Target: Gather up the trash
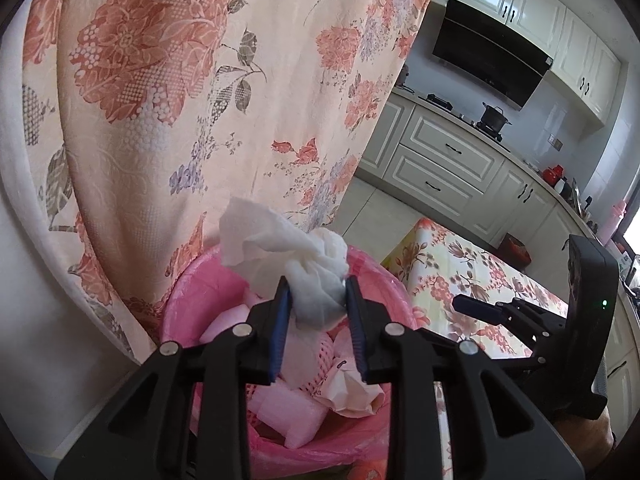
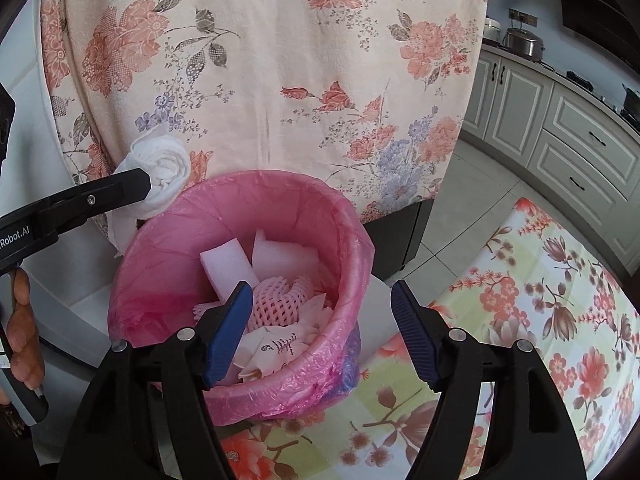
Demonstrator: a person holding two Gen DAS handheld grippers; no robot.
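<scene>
The left gripper (image 1: 316, 300) is clamping a crumpled white paper towel (image 1: 304, 264) above the pink-lined trash bin's (image 2: 352, 240) rim, while the right gripper (image 2: 322, 320) is hanging wide open, empty, over the bin's near edge.

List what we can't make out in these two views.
- Bin bottom: both views, covered by foam and paper trash.
- Tissue position over the bin: right view shows it beside the rim; depth unclear.
- Left tongs far finger: right view, hidden behind the near one.
</scene>
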